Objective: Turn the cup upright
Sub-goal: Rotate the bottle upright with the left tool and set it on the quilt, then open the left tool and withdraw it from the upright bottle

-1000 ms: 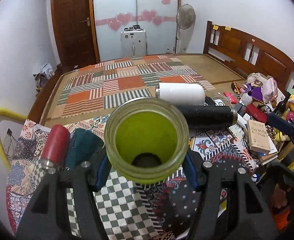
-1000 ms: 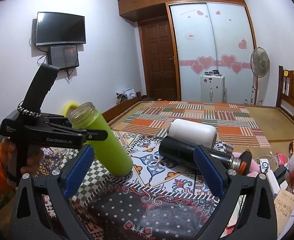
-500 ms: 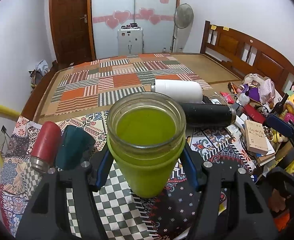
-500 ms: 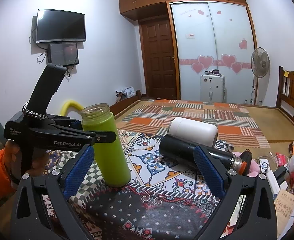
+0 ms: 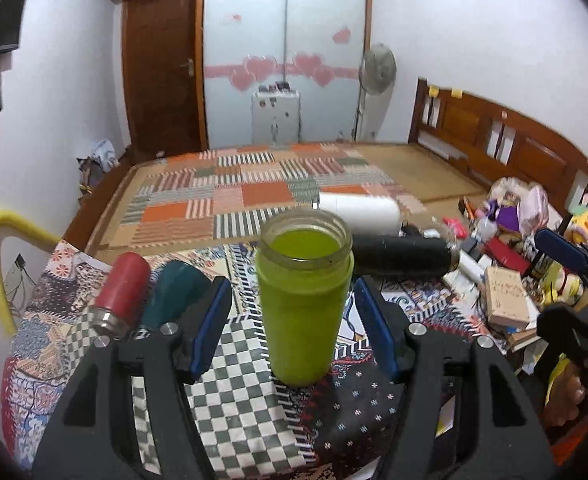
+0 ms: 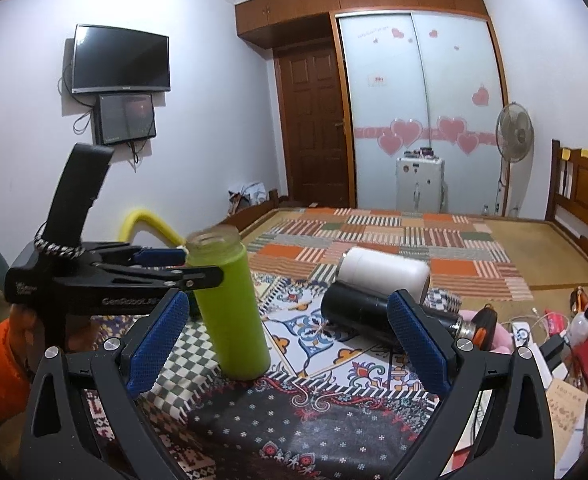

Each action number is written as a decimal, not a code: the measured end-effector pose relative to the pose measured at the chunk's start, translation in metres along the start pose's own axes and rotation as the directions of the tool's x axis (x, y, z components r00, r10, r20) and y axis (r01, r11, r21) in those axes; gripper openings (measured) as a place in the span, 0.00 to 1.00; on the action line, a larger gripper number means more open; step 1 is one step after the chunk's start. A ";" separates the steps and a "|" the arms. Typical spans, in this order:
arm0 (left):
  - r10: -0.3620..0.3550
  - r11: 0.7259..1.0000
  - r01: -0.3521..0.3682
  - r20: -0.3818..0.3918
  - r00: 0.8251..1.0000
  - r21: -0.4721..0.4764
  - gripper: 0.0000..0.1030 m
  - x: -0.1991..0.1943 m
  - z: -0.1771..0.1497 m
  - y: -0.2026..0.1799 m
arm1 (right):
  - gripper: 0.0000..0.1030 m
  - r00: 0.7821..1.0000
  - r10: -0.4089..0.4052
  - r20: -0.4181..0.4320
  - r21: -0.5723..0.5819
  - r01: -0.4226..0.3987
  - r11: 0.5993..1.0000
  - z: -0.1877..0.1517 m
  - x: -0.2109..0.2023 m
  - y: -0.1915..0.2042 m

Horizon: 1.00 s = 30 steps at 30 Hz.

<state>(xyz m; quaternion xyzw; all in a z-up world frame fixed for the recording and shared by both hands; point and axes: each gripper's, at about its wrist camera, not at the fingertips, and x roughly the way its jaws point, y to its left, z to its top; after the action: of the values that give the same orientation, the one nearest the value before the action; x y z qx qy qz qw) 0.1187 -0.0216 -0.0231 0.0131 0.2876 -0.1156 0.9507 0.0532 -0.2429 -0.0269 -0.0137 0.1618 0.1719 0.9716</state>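
The lime-green cup [image 5: 304, 304] stands upright on the patterned cloth, its open glass mouth up. My left gripper [image 5: 294, 324] is open, its blue pads on either side of the cup with a gap to each. The cup also shows in the right wrist view [image 6: 231, 312], with the left gripper [image 6: 165, 268] beside its upper part. My right gripper [image 6: 287, 344] is open and empty, held back from the cup.
A red bottle [image 5: 121, 290] and a teal bottle [image 5: 177, 288] lie left of the cup. A black flask [image 5: 398, 256] and a white flask [image 5: 358, 208] lie behind right. Toys, a book [image 5: 508, 296] and clutter fill the right side.
The left gripper tipped the cup from tilted to upright, set it on the cloth, then opened and drew back. The right gripper stayed still.
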 end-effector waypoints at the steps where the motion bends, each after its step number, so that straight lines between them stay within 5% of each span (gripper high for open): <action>1: 0.005 1.000 -0.005 0.021 1.000 -0.003 0.62 -0.010 -0.001 0.001 | 0.97 1.000 -0.004 0.013 -0.003 0.004 1.000 0.003 -0.006 0.004; 8: 0.065 0.998 -0.066 0.218 0.974 -0.004 0.62 -0.091 -0.010 -0.006 | 0.97 0.996 -0.013 0.088 -0.013 0.014 1.000 0.018 -0.038 0.025; 16: 0.135 0.989 -0.145 0.435 0.890 -0.011 0.73 -0.167 -0.035 -0.029 | 0.97 0.986 -0.021 0.164 -0.014 0.023 1.000 0.023 -0.068 0.048; 24: 0.168 0.984 -0.171 0.493 0.854 -0.040 0.95 -0.186 -0.052 -0.036 | 1.00 0.976 -0.057 0.209 -0.024 0.063 0.998 0.019 -0.086 0.062; 30: 0.168 0.985 -0.166 0.492 0.854 -0.049 1.00 -0.186 -0.058 -0.039 | 1.00 0.975 -0.077 0.207 -0.018 0.082 0.996 0.014 -0.084 0.063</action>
<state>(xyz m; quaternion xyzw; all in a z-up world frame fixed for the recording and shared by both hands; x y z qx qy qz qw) -0.0724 -0.0151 0.0328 0.0058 0.0330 -0.0317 0.9989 -0.0386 -0.2104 0.0146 -0.0150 0.0571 0.1354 0.9890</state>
